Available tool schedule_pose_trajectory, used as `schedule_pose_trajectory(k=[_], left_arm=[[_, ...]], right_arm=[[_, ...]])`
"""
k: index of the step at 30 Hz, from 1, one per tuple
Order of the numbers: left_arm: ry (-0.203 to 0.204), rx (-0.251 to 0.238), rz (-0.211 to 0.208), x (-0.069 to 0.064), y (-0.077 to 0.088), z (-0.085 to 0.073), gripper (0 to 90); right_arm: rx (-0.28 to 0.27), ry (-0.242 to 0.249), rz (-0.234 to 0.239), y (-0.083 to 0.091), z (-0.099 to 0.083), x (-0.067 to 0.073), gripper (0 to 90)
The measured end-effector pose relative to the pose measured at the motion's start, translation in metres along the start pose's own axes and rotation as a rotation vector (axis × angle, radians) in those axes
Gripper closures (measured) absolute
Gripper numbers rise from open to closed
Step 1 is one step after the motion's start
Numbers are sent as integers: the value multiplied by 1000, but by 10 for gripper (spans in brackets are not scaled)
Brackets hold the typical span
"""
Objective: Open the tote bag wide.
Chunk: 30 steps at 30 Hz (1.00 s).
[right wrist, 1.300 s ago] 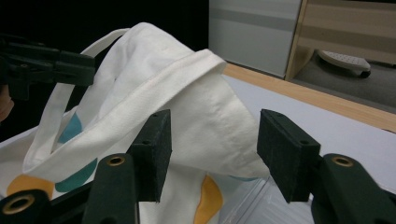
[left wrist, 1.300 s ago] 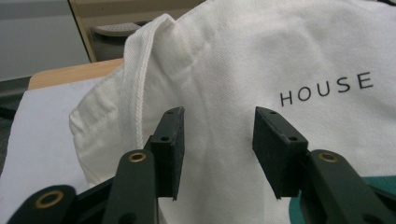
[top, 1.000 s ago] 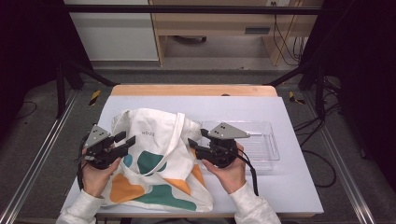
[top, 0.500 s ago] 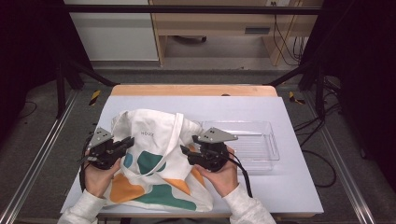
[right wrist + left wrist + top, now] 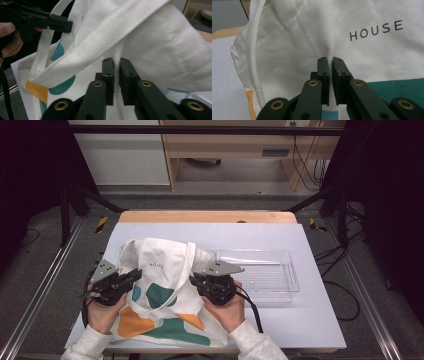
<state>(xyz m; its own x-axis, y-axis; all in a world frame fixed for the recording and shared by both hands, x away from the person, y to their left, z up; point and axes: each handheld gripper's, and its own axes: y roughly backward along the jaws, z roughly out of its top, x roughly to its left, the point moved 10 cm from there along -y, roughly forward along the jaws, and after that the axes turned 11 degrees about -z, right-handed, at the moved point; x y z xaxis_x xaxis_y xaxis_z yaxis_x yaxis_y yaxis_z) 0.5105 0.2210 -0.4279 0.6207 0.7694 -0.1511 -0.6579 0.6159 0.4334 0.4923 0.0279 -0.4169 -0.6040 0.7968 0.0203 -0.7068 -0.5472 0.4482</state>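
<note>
A white cloth tote bag [image 5: 160, 265] with teal and orange patches and the word HOUSE lies crumpled on the table. My left gripper [image 5: 136, 274] is at the bag's left side. Its jaws have just closed and pinch a fold of white fabric [image 5: 374, 50] in the left gripper view [image 5: 329, 60]. My right gripper [image 5: 192, 279] is at the bag's right side, and its jaws have just closed too. In the right gripper view [image 5: 116, 61] they pinch a fabric ridge [image 5: 175, 50] just under a handle strap [image 5: 100, 45].
A clear plastic tray [image 5: 260, 275] stands right of the bag, close behind the right hand. The pale table sheet [image 5: 310, 320] has bare room at the right and back. A dark metal frame borders both sides of the table.
Both pairs of jaws went from open to shut on the bag's cloth. The right gripper slid left and down onto the bag. The left hand stayed put.
</note>
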Motion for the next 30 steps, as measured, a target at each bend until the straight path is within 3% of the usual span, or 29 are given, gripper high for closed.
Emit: schedule_pose_trajectory(k=[3, 5, 9, 12, 13, 14, 17, 23, 30], left_arm=[[4, -14, -1, 0, -1, 4, 795], [9, -29, -7, 0, -2, 10, 649], [8, -49, -8, 1, -5, 18, 579], [27, -29, -12, 4, -7, 13, 613], [37, -22, -19, 4, -7, 11, 650], [57, -2, -36, 4, -7, 8, 754], [58, 11, -46, 3, -7, 5, 848], [23, 6, -30, -1, -3, 4, 881], [5, -18, -35, -5, 10, -2, 888]], right_arm=[[0, 9, 6, 1, -1, 1, 873], [2, 10, 12, 2, -1, 2, 881], [0, 34, 31, 4, -3, 7, 882], [0, 59, 41, 6, -6, 11, 882], [0, 65, 43, 7, -7, 12, 882], [1, 71, 45, 7, -9, 13, 882], [4, 70, 48, 6, -11, 14, 882], [1, 65, 39, 6, -12, 12, 862], [-42, 28, 26, 11, -4, 4, 727]])
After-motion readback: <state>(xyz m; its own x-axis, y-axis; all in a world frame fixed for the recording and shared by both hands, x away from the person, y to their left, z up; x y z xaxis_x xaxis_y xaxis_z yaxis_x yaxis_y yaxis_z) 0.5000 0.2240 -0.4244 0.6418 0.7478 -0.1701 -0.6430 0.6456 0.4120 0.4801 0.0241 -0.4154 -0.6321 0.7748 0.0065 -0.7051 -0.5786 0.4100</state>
